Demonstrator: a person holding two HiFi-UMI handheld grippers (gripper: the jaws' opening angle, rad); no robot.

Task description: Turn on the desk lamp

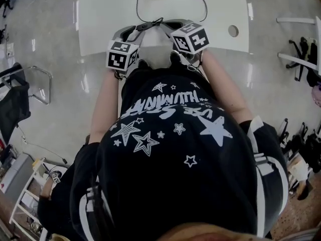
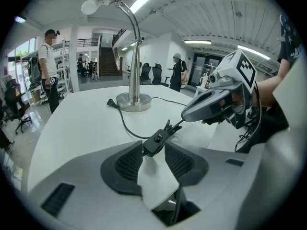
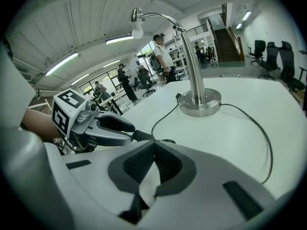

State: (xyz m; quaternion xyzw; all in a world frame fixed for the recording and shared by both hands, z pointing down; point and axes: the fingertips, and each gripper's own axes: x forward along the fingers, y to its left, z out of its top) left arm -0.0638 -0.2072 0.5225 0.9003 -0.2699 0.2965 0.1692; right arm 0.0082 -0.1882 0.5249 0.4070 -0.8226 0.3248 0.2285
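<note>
A silver gooseneck desk lamp [image 2: 134,101] stands on the white table [image 1: 100,14], and its bulb [image 2: 91,5] is unlit. Its black cord runs toward me to an inline switch [image 2: 156,140]. My left gripper [image 2: 154,145] is shut on that switch and holds it just above the table. My right gripper [image 3: 154,143] has its jaw tips together with nothing between them, and it sits right beside the switch [image 3: 141,136]. From the head view both grippers meet at the switch [image 1: 145,26] near the table's front edge. The cord's plug [image 2: 111,103] lies on the table by the lamp base.
The lamp base [image 3: 199,102] stands mid-table with cord looping to its right. A round hole [image 1: 233,30] sits at the table's right side. Several people [image 2: 48,66] and office chairs [image 3: 268,51] are in the room behind. My own body covers the lower head view.
</note>
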